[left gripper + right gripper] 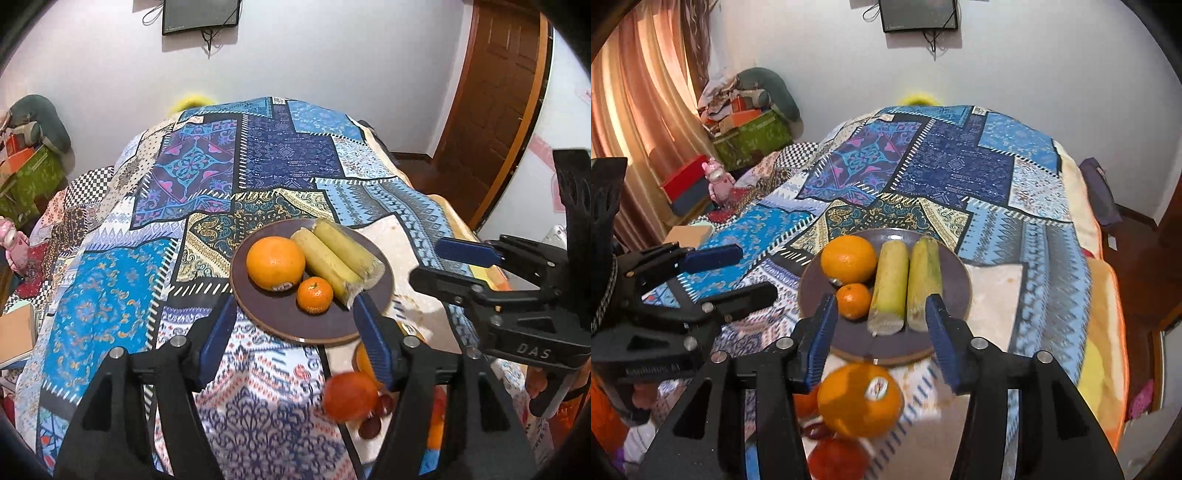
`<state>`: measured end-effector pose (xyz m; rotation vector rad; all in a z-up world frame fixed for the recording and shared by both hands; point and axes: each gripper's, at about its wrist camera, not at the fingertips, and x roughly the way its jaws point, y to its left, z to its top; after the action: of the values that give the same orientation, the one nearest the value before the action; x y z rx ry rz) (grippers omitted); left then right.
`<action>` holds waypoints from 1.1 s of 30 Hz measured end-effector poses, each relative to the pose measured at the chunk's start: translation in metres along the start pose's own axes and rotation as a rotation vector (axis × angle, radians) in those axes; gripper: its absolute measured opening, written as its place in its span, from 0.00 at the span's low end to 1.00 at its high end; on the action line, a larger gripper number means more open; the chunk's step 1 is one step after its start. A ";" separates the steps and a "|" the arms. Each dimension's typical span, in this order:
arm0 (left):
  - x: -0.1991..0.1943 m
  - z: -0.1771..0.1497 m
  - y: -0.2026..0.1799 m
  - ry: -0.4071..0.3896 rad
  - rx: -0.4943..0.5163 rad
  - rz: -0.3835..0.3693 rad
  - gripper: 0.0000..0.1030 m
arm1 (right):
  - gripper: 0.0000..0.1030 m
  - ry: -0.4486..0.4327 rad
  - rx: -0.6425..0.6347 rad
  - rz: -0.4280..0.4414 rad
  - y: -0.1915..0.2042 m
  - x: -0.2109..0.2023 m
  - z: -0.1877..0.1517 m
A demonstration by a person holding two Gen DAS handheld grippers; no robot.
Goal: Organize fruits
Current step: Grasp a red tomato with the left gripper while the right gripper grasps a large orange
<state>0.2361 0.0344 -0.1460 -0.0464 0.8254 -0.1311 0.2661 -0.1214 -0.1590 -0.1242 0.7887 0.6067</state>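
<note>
Brown round plate (962, 291), centre frame in both views, sits on a blue patchwork-print bedspread (110, 280) and carries a large orange (275, 263), a small mandarin (315, 295) and two yellow-green peeled-looking banana pieces (338, 260). Below the plate, lower centre, we see loose fruit: a big stickered orange (858, 400) and a red tomato-like fruit (837, 459).

Left claw (295, 332): jaws apart, nothing between them. Right claw (882, 332): jaws partly apart, nothing clamped; the stickered orange lies under and behind the fingertips, and we cannot tell whether anything touches it.

Handling, our guess: oranges firm, round, heavyish, likely to roll on soft bedding, so grip across the widest middle. Red fruit probably softer, so squeeze lightly. Banana pieces soft, bruise easily, take mid-length. Plate may tip on the bedding.

Views: right wrist shows the sticker, the curtain upper left, and the left claw at left edge. Left wrist shows a wooden door (495, 103) upper right, the right claw at right edge, and dark red small fruits (376, 417) by the red one; the stickered orange is mostly hidden there.
</note>
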 end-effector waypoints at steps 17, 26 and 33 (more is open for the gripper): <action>0.005 -0.055 0.005 0.123 -0.026 -0.005 0.68 | 0.58 0.118 0.049 0.028 0.004 0.022 -0.057; 0.018 -0.061 0.009 0.161 -0.056 -0.024 0.68 | 0.62 0.171 0.070 0.052 0.002 0.050 -0.066; 0.023 -0.061 0.002 0.175 -0.051 -0.042 0.68 | 0.62 0.155 0.096 0.090 -0.003 0.046 -0.069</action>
<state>0.2067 0.0342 -0.2046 -0.1020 1.0029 -0.1555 0.2496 -0.1252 -0.2401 -0.0479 0.9759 0.6486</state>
